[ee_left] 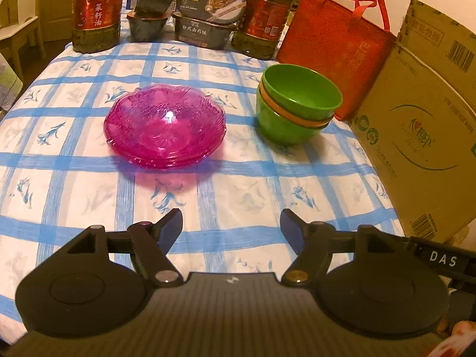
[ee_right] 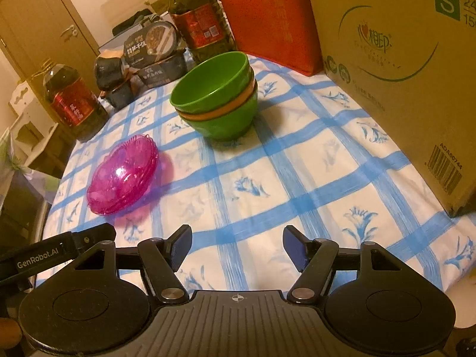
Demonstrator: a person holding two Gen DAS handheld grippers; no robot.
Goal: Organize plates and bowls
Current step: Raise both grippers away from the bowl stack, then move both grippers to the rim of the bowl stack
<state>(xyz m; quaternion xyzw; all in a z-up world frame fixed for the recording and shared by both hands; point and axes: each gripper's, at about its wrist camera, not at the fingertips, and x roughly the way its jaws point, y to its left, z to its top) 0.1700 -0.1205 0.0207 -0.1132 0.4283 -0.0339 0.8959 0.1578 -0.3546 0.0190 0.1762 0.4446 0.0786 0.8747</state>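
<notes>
Surface (ee_left: 74,154): round, covered in a blue-checked cloth, crowded along the far edge. A cardboard box (ee_left: 422,136) stands at the right, a red bag (ee_left: 333,47) behind it, then two oil bottles (ee_left: 98,12) and boxed ready meals (ee_left: 208,17).

Bowls (ee_left: 294,104): green stack with an orange one sandwiched in it, sitting near the red bag and just in front of the box. Opaque plastic by the look, so light and stiff, not fragile. The top bowl sits tilted in the stack. Best hold is the rim wall, one finger inside, one outside.

Plates (ee_left: 165,125): pink see-through stack with scalloped edges, mid-surface, well apart from the bowls. Count is unclear through the glare, possibly three. Glossy, so likely slippery; if glass, brittle. Pinch the raised rim at the near edge; the fluting should give some bite.

Left gripper (ee_left: 232,229): wide open, nothing between the pads, hanging over bare cloth short of the plates.

Right gripper (ee_right: 236,245): likewise wide open and empty, over cloth, bowls ahead.

Both piles look already sorted.
</notes>
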